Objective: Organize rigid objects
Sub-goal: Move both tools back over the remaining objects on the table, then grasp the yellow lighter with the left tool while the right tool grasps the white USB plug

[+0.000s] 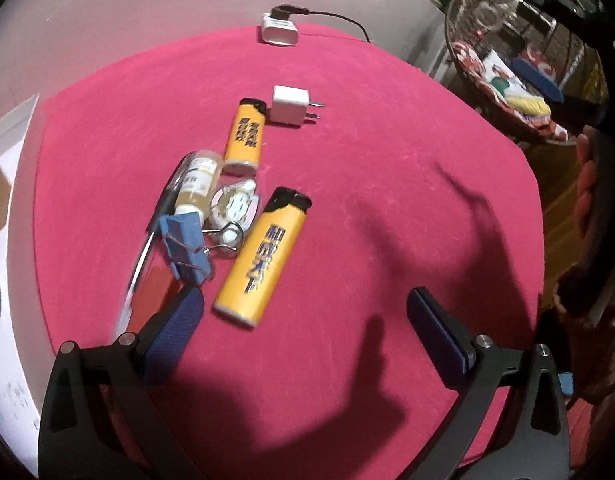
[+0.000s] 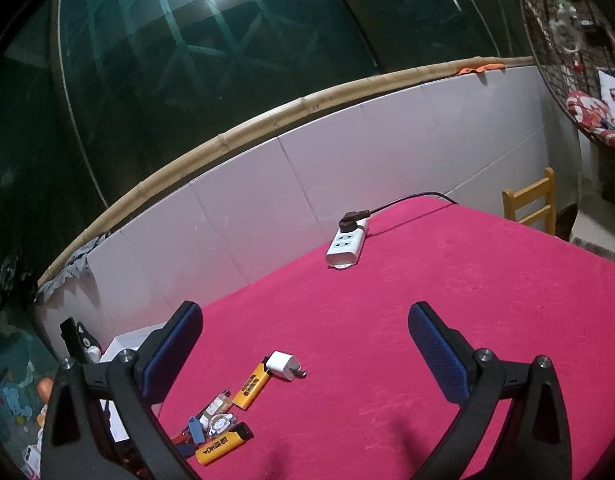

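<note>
On the pink tablecloth [image 1: 347, 208] lies a cluster of small items: a near yellow lighter [image 1: 263, 258], a far yellow lighter [image 1: 244, 134], a white USB charger plug [image 1: 290, 105], a small bottle of yellowish liquid [image 1: 193, 184], a round cartoon badge [image 1: 234, 205], a blue binder clip [image 1: 185, 246] and a dark pen [image 1: 163, 200]. My left gripper [image 1: 305, 306] is open and empty, just in front of the near lighter. My right gripper [image 2: 305, 320] is open and empty, raised above the table; the cluster [image 2: 223, 424] shows low and to its left.
A white power strip [image 1: 278, 31] with a black plug and cable lies at the table's far edge, also in the right wrist view [image 2: 345, 246]. A white box [image 1: 3, 216] stands to the left. A wicker basket chair [image 1: 519, 80] is at the right. A wooden chair [image 2: 533, 200] stands beyond the table.
</note>
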`<action>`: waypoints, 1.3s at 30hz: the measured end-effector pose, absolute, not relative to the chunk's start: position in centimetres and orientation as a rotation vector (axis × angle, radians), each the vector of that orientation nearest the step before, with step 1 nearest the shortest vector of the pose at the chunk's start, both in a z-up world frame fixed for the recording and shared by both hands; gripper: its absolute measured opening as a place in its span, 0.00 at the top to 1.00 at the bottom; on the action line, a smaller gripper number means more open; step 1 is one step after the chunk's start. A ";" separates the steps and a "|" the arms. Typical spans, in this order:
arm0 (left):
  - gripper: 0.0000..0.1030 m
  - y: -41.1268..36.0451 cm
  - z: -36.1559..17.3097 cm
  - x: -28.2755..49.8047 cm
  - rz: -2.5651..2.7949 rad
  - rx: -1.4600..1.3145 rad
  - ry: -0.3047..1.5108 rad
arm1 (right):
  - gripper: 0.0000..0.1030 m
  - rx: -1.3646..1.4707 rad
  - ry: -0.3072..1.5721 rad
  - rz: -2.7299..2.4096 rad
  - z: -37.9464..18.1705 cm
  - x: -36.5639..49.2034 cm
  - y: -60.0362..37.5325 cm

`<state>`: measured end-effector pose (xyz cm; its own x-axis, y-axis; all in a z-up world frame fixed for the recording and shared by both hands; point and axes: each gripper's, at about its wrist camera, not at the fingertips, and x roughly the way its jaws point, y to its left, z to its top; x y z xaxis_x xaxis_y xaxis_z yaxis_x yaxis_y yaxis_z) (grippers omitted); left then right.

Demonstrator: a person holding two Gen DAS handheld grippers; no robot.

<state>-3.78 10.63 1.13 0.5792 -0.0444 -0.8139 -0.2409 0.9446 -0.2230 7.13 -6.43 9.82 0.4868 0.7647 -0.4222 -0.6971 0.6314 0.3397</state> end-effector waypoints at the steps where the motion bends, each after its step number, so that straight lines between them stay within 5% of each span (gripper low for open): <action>1: 0.07 10.6 1.1 -3.5 0.113 -0.315 0.951 | 0.00 0.134 0.582 0.889 9.8 7.3 -6.5; 6: 0.22 10.0 1.3 -3.0 0.086 -0.270 0.951 | 0.00 0.152 0.594 0.879 9.6 7.8 -7.0; 29: 0.21 8.9 0.3 -1.6 0.185 -0.110 0.949 | 0.00 0.188 0.619 0.862 9.1 8.4 -7.8; 32: 0.39 8.9 0.5 -1.9 0.197 -0.114 0.945 | 0.00 0.195 0.625 0.861 9.0 8.6 -8.0; 34: 0.70 9.2 0.8 -2.3 0.205 -0.129 0.940 | 0.00 0.192 0.629 0.860 9.0 8.6 -7.9; 35: 0.77 9.3 0.8 -2.5 0.209 -0.140 0.938 | 0.00 0.191 0.631 0.860 8.9 8.6 -7.9; 39: 0.77 9.0 0.7 -3.3 0.238 -0.146 0.910 | 0.00 0.187 0.637 0.866 8.7 8.6 -7.7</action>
